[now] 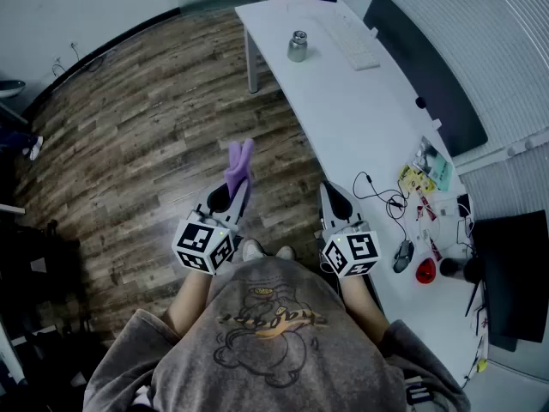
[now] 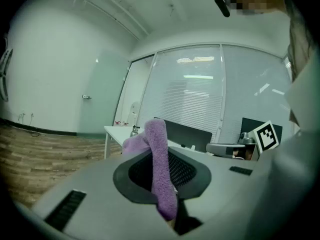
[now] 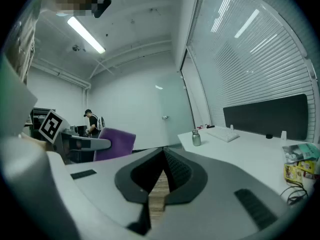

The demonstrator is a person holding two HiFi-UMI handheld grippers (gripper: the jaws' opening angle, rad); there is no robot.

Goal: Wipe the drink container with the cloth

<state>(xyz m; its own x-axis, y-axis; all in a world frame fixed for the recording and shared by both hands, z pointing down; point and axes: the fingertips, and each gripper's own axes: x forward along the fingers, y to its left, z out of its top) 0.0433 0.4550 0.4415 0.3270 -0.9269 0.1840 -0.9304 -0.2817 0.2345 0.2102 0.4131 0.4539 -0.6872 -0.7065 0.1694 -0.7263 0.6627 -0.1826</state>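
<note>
Far along the white desk (image 1: 360, 118) stands the drink container (image 1: 297, 46), well apart from the left gripper (image 1: 232, 194) clamped on the purple cloth (image 1: 238, 163) and the closed, empty right gripper (image 1: 334, 193), so wiping it unsteadied could tip it over.

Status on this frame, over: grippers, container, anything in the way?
Left gripper shut on the cloth. Right gripper shut, empty. Drink container upright on the desk, far off, untouched. Keyboard beside it, not touching.
</note>
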